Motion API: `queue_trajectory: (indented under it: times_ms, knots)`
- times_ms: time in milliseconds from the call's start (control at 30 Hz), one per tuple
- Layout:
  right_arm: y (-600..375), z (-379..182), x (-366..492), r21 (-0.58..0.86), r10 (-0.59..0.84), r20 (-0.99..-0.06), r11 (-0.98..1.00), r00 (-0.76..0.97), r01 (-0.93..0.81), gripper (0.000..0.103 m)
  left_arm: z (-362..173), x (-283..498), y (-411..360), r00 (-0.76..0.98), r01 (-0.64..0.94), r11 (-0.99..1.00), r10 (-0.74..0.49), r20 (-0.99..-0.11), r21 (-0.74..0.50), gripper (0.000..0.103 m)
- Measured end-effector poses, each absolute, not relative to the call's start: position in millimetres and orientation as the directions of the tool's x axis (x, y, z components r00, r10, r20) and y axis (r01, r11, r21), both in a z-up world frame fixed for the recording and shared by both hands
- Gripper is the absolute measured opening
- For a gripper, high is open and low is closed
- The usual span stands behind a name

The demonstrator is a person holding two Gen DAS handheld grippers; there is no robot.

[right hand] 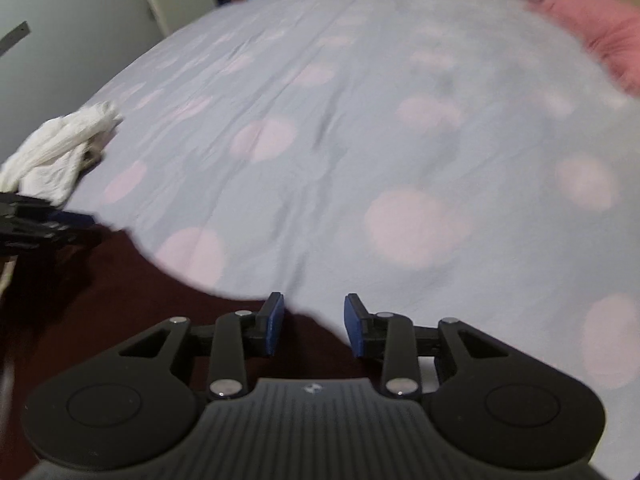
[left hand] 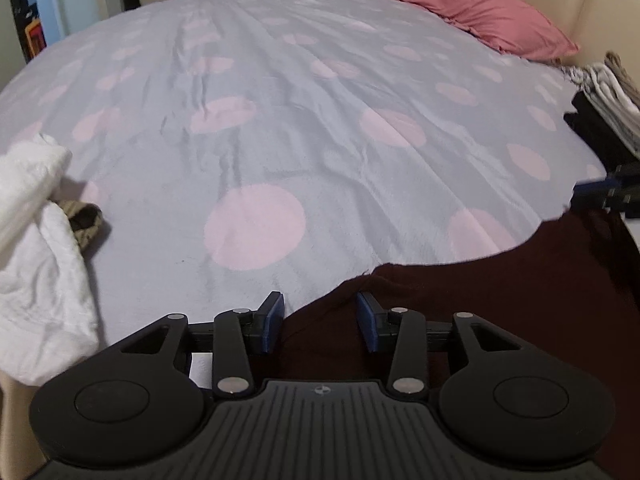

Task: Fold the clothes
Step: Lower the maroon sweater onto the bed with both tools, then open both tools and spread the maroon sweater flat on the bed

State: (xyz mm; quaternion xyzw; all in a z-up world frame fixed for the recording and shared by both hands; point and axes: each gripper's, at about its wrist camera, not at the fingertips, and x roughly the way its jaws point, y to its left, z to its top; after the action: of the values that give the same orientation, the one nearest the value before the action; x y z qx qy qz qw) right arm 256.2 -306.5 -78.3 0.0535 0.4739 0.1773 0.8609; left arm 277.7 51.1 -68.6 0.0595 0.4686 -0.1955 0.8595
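A dark maroon garment (left hand: 500, 300) lies spread on the near side of the bed, its far edge wavy against the sheet. My left gripper (left hand: 320, 320) stands open just over the garment's left corner; the cloth lies between the blue pads, which do not press on it. In the right wrist view the same garment (right hand: 120, 300) fills the lower left. My right gripper (right hand: 315, 324) is open over its right edge, with a tongue of cloth between the pads. Each gripper shows in the other's view: the right gripper (left hand: 608, 194) and the left gripper (right hand: 40, 220).
The bed has a lilac sheet (left hand: 300, 100) with pink dots. A crumpled white garment (left hand: 36, 240) lies at its left edge over something striped. A pink pillow (left hand: 480, 16) sits at the far right by the cream headboard. A stack of folded clothes (left hand: 608, 100) rests at the right.
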Motion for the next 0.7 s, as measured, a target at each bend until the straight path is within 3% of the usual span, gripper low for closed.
queue_trajectory:
  times_ms: [67,167,233,267,300,367,467,533,700]
  knots:
    - [-297,-82,253,0.247,0.364,-0.812,0.922,0.457,-0.297,0.037,-69,277,50,0.483,0.394,0.915,-0.287,-0.827,-0.088,0.038]
    - [-287,-79,251,0.181,0.326,-0.828,0.926,0.457,-0.332,0.012,-69,276,49,0.473,0.41,0.907,-0.304,-0.827,-0.098,0.038]
    - [-287,-73,251,0.186,0.325,-0.825,0.928,0.462,-0.322,0.01,-70,276,47,0.467,0.419,0.903,-0.306,-0.83,-0.097,0.036]
    - [-286,-69,251,0.183,0.324,-0.821,0.93,0.471,-0.32,0.01,-69,276,46,0.464,0.424,0.9,-0.311,-0.829,-0.1,0.028]
    - [-284,-62,249,0.146,0.311,-0.808,0.929,0.501,-0.341,0.01,-68,276,44,0.461,0.431,0.896,-0.319,-0.828,-0.105,0.017]
    - [-278,-47,244,0.07,0.288,-0.777,0.923,0.559,-0.378,0.01,-65,275,41,0.464,0.447,0.888,-0.332,-0.821,-0.107,0.007]
    - [-267,-42,239,-0.056,0.239,-0.762,0.902,0.603,-0.428,0.011,-51,269,39,0.528,0.453,0.887,-0.343,-0.777,-0.084,0.006]
    - [-264,-49,240,-0.06,0.237,-0.78,0.893,0.58,-0.447,0.013,-45,269,40,0.563,0.434,0.898,-0.335,-0.755,-0.074,0.006]
    - [-270,-52,242,-0.024,0.238,-0.79,0.909,0.565,-0.417,0.03,-57,275,33,0.535,0.415,0.91,-0.263,-0.803,-0.021,0.008]
